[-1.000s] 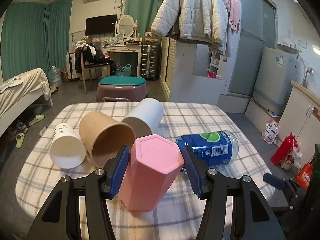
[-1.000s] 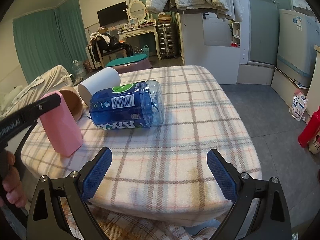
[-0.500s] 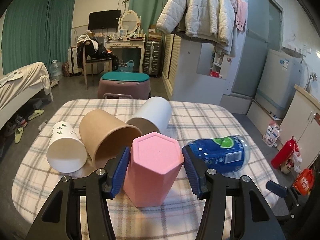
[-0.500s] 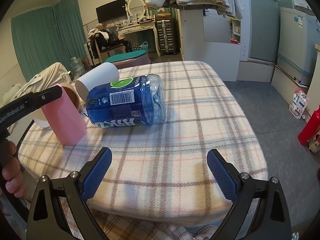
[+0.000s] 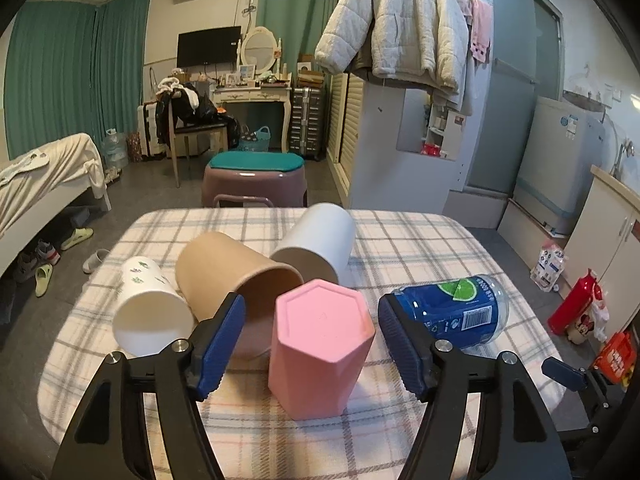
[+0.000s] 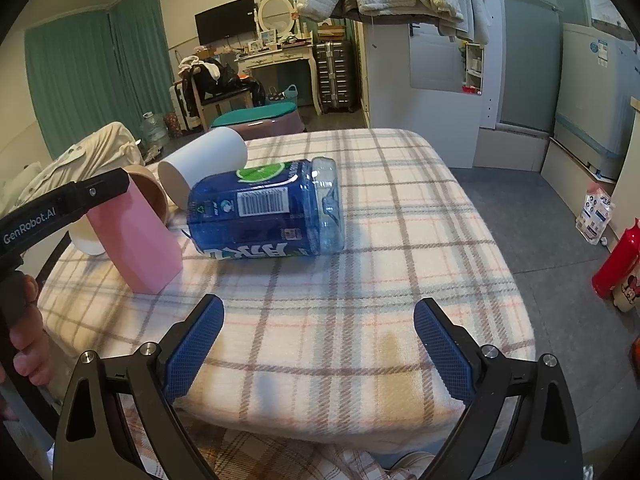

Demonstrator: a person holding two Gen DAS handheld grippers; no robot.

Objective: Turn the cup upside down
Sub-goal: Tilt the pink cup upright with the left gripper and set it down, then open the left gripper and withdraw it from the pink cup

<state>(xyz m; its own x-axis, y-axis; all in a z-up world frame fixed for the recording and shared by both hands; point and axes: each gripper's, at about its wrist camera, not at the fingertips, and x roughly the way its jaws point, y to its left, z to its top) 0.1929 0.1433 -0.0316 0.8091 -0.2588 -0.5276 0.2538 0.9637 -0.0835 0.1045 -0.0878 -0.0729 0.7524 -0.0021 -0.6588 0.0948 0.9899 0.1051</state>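
A pink hexagonal cup (image 5: 322, 342) stands upside down on the plaid tablecloth (image 5: 400, 236), closed base up. My left gripper (image 5: 312, 334) is open, its blue pads on either side of the cup with gaps showing. The cup also shows in the right wrist view (image 6: 136, 240), with the left gripper's finger (image 6: 64, 206) beside it. My right gripper (image 6: 318, 348) is open and empty above the table's near edge.
A brown paper cup (image 5: 236, 276), a white cup (image 5: 318, 242) and a leaf-printed white cup (image 5: 148, 308) lie on their sides behind the pink cup. A blue plastic bottle (image 6: 268, 212) lies to its right. A stool (image 5: 254, 178) stands beyond the table.
My left gripper has opened and let go of the pink cup, which went from tilted to standing upside down on the cloth. The right gripper stayed open and barely moved.
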